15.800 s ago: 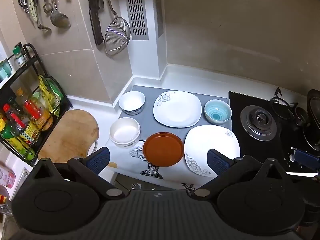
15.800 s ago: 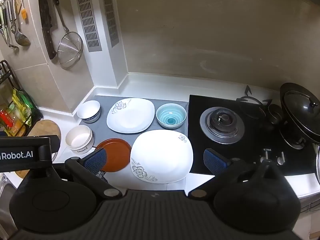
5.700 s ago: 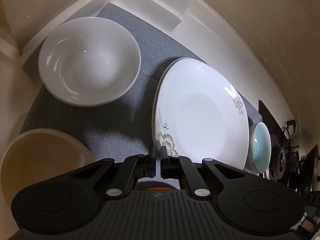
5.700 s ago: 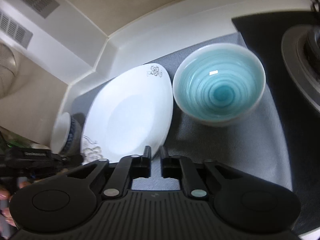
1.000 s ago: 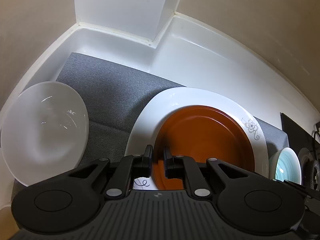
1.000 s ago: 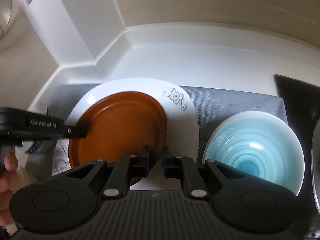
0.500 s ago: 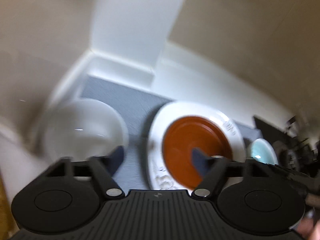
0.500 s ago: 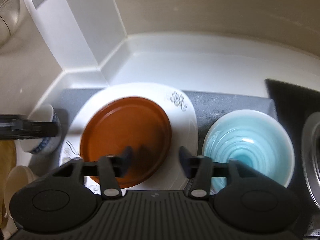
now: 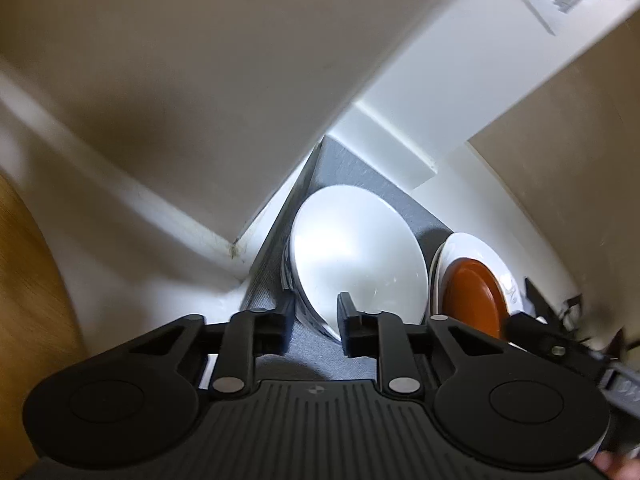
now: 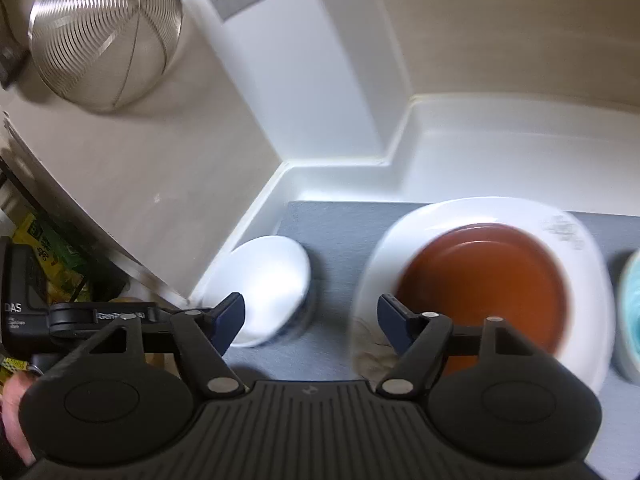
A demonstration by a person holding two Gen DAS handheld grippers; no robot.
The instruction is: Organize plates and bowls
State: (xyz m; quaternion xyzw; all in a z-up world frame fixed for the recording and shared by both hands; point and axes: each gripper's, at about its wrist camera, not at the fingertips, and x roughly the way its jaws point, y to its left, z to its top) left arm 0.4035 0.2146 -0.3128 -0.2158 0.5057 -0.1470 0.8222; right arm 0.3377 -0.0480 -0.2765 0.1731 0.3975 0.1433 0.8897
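Left wrist view: our left gripper [image 9: 314, 322] is closing over the near rim of the white bowl [image 9: 356, 256] at centre frame, one finger inside and one outside.

Right wrist view: our right gripper [image 10: 311, 322] stands wide, holding nothing, between bowl [image 10: 268, 284] and brown plate [image 10: 484, 284].

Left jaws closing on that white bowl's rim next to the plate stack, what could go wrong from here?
1. The left gripper straddles only the near rim of the white bowl; a thin, glossy edge may slip or tip on lifting.
2. The bowl sits close to the white plate carrying the brown plate; swinging it that way may knock them.
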